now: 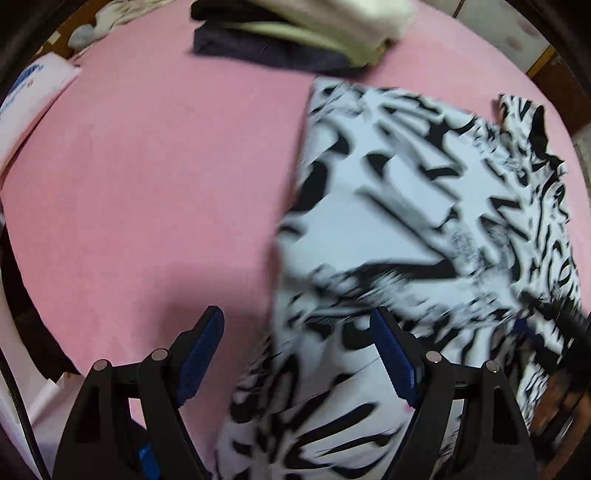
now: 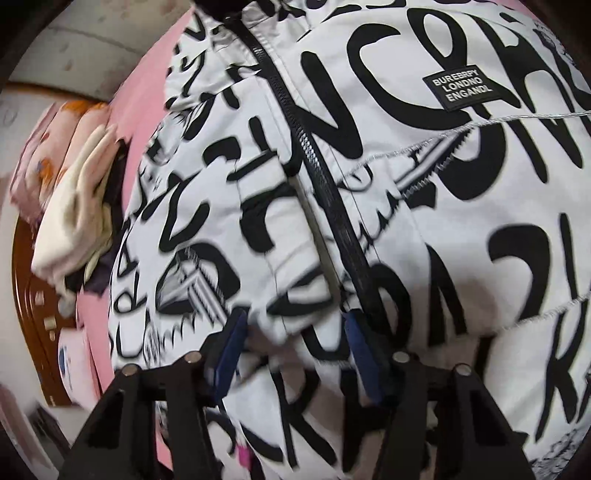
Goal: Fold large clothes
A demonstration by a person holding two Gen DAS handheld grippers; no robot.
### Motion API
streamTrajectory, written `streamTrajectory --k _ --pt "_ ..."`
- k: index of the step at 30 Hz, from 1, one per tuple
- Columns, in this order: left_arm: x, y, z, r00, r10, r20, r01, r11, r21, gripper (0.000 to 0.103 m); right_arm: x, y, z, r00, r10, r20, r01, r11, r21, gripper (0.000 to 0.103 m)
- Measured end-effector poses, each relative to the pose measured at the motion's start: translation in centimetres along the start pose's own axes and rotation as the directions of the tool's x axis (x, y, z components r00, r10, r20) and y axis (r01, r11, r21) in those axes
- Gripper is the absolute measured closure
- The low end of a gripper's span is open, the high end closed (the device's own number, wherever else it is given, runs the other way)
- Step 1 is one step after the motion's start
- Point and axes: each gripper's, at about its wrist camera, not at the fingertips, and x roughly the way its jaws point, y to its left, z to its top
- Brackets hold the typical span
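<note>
Jacket (image 2: 424,221), white with black lettering (zipper (image 2: 325,177) closed), on pink sheet (image 1: 147,184)

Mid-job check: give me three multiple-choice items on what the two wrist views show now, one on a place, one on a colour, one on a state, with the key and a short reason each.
1. Where do the other clothes lie relative to the printed jacket in the left wrist view?
A. Beyond it, at the far side of the sheet
B. On top of it
C. Between the claw fingers

2. What colour is the sheet under the jacket?
A. Green
B. Pink
C. Grey

3. How does the left claw stand?
A. Shut on the jacket
B. Shut on nothing
C. Open, one finger over the sheet, one over the jacket

Key: 1 A, the dark and cream pile sits past the jacket's far edge. 2 B, pink shows all around the jacket. 3 C, the blue pads stand wide apart, pressing nothing.
</note>
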Motion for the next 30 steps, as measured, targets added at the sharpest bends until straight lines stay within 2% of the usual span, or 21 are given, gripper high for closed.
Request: streamTrajectory --k 1,3,4,5,6,8,11,14,15,18,19,21,23,25,30 --pt "0.6 0.5 -0.4 1.0 0.009 -0.008 -0.009 1.0 0.02 0.023 0.3 0.5 0.4 1.0 -0.014 0.013 0.014 1.0 -0.01 0.054" --pt "1.8 0.8 -0.8 0.999 0.042 -0.005 -0.041 0.997 0.062 0.023 0.7 1.3 1.0 0.999 -0.04 0.022 0.04 0.999 -0.029 0.072" --pt "2.6 0.9 -0.9 0.998 0.067 0.004 -0.067 0.994 0.081 0.023 0.8 1.6 1.3 0.999 -0.047 0.023 0.048 0.998 -0.031 0.076" --pt "3.2 0.9 -0.8 0.997 0.081 0.012 -0.082 0.992 0.093 0.023 0.9 1.9 1.6 0.999 -0.048 0.027 0.048 0.998 -0.034 0.085" --pt "3.8 1.0 -0.6 0.996 0.087 0.024 -0.089 0.991 0.103 0.023 0.8 2.0 2.0 0.999 -0.041 0.034 0.043 0.998 -0.037 0.09" --pt "4.5 1.2 0.0 0.996 0.068 0.049 -0.073 0.992 0.099 0.023 0.1 2.3 2.8 0.998 -0.01 0.067 0.013 0.999 -0.045 0.091" --pt "4.7 2.2 1.3 0.994 -0.04 0.106 0.036 0.998 0.043 0.023 -1.7 2.5 4.0 0.988 0.046 0.147 -0.037 0.997 -0.061 0.093" --pt "5.1 2.7 2.2 0.989 -0.085 0.123 0.083 0.996 0.021 0.029 -4.1 3.1 5.2 0.973 0.058 0.225 -0.034 0.993 -0.109 0.094" --pt "5.2 2.6 2.3 0.988 -0.094 0.124 0.092 0.995 0.026 0.033 -4.7 3.2 5.3 0.968 0.064 0.243 -0.036 0.993 -0.115 0.094" --pt "5.1 1.8 2.1 0.987 -0.095 0.13 0.085 0.993 0.08 0.052 -7.4 2.8 5.9 0.949 0.104 0.298 -0.069 0.99 -0.125 0.094" --pt "5.2 1.5 1.8 0.988 -0.083 0.128 0.07 0.992 0.1 0.058 -8.3 2.7 6.0 0.943 0.101 0.318 -0.063 0.99 -0.127 0.095" --pt "5.0 0.8 1.6 0.991 -0.07 0.118 0.057 0.992 0.114 0.064 -9.6 2.0 6.0 0.934 0.08 0.348 -0.039 0.992 -0.124 0.095" --pt "5.1 1.0 1.1 0.992 -0.066 0.111 0.054 0.993 0.106 0.064 -10.5 1.1 5.8 0.925 0.042 0.377 -0.001 0.994 -0.108 0.095" --pt "5.1 1.3 0.7 0.992 -0.074 0.105 0.064 0.994 0.09 0.074 -10.9 0.0 5.4 0.923 0.019 0.384 0.017 0.996 -0.089 0.095" --pt "5.0 2.3 -0.5 0.989 -0.116 0.09 0.115 0.993 0.015 0.082 -10.7 -3.7 3.8 0.925 -0.096 0.367 0.099 0.995 0.009 0.095"
